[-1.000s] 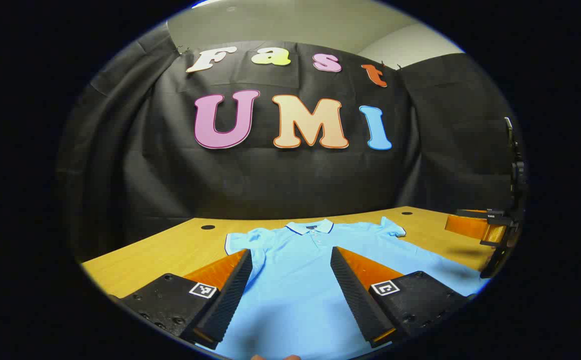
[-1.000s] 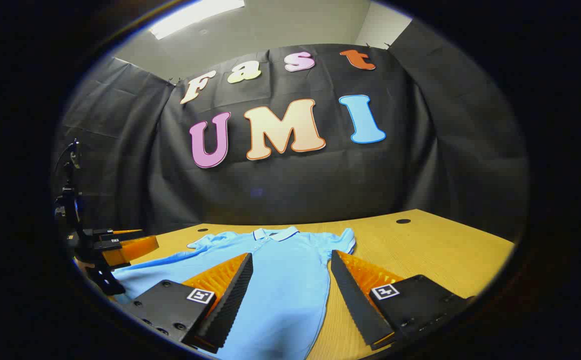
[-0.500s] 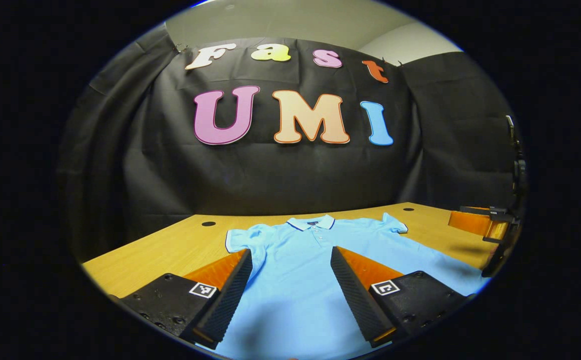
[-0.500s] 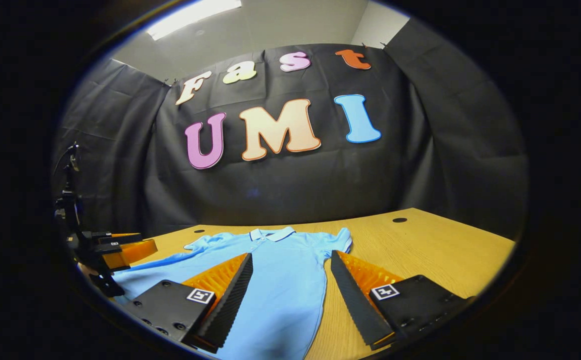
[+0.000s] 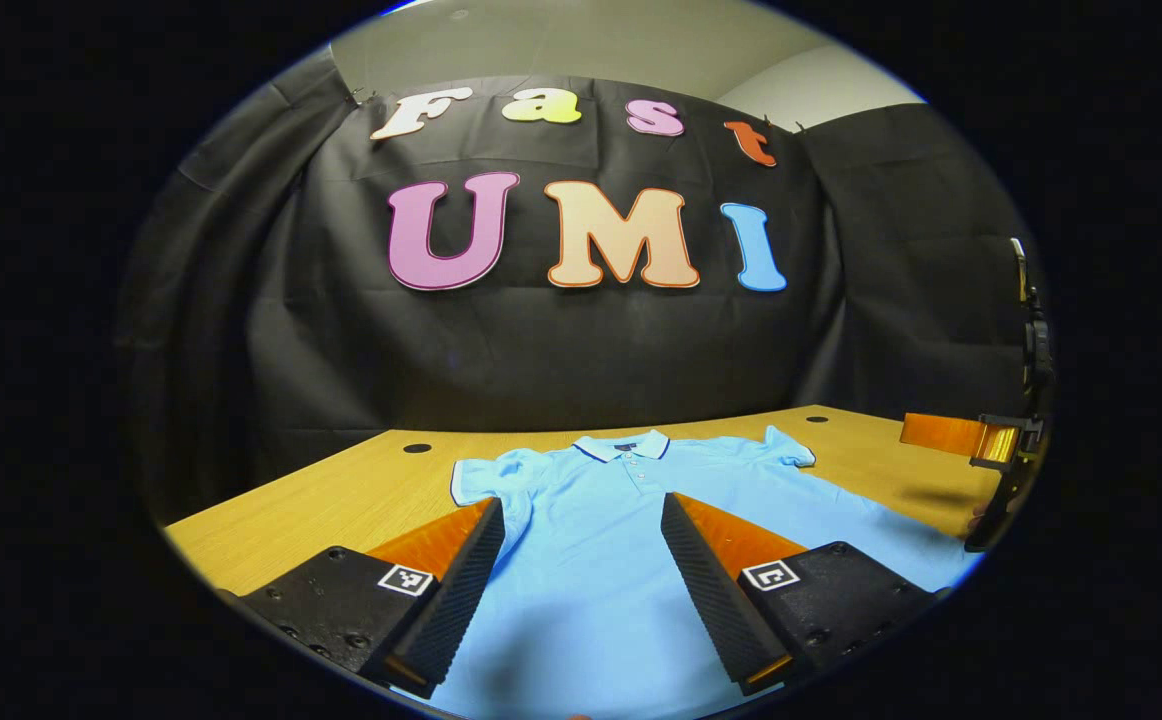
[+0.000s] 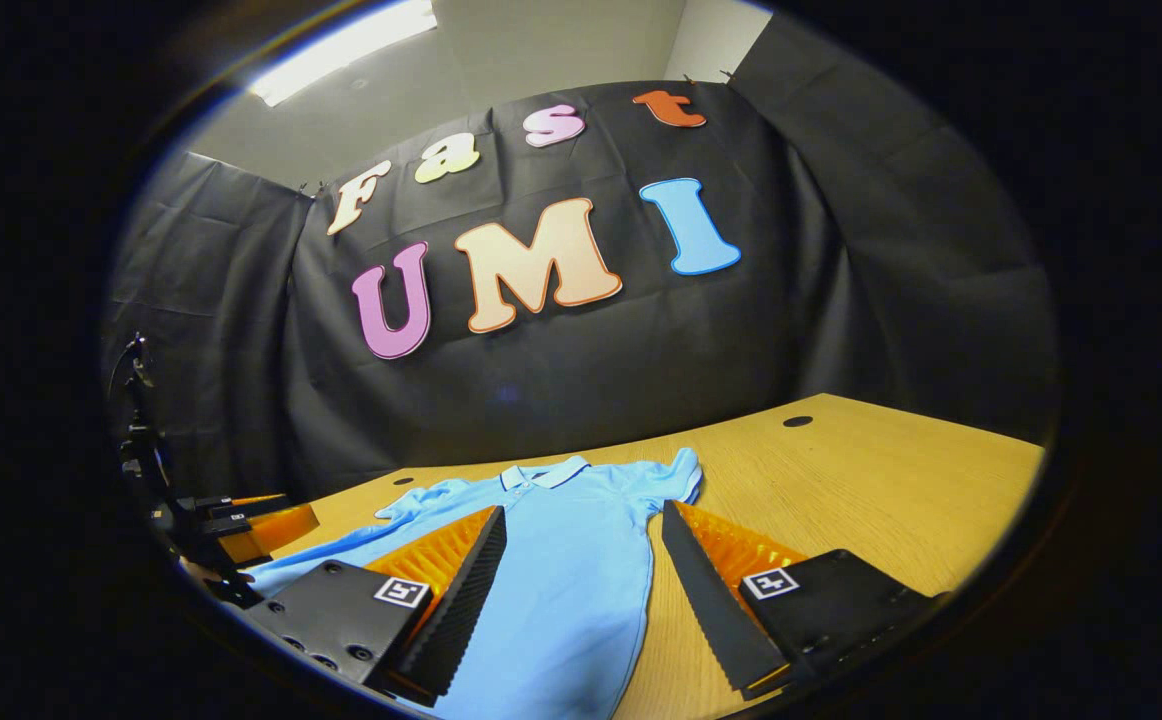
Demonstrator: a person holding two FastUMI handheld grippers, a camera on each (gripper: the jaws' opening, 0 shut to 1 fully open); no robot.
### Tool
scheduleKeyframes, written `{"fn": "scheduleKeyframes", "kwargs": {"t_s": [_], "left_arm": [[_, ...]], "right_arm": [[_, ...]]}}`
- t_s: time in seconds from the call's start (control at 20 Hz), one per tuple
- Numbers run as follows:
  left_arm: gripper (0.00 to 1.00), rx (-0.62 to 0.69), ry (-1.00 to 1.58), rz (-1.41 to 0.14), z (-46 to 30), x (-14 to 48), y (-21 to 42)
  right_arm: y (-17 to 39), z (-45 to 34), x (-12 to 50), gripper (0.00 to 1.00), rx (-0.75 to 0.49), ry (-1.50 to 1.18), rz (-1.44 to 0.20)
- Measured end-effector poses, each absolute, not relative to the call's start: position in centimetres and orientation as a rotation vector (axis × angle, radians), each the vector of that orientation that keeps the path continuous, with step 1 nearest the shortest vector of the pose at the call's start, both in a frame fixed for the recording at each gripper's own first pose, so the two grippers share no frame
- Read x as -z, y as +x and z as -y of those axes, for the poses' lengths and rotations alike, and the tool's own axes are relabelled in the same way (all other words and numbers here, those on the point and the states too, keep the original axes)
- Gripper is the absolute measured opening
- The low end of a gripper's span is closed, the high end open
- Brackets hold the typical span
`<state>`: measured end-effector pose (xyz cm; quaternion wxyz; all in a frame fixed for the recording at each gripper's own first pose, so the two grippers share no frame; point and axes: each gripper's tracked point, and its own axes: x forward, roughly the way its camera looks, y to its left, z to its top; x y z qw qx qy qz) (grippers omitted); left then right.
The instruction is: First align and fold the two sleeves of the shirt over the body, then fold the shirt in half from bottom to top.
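1. On the wooden table, one light blue polo shirt is lying flat, collar pointing toward 12 o'clock, two sleeves spread out.
2. Two grippers are showing. Left gripper is hovering over the shirt's lower body, fingers wide apart, gripping nothing; whether they touch the cloth cannot be told.
3. Right gripper is hovering over the shirt's side edge, fingers wide apart, gripping nothing; one finger over cloth, the other over bare table.
4. At 3 o'clock in the left gripper view, the right gripper is showing again.
5. Two dark round holes are sitting in the tabletop near the far edge.
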<state>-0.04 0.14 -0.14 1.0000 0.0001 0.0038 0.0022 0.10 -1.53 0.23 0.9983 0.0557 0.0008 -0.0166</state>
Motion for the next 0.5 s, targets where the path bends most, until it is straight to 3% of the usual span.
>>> {"fn": "scheduleKeyframes", "kwargs": {"t_s": [0.5], "left_arm": [[0.96, -0.004, 0.003, -0.006, -0.1, 0.1, 0.0]], "right_arm": [[0.5, -0.1, -0.1, 0.98, -0.014, 0.018, -0.006]]}}
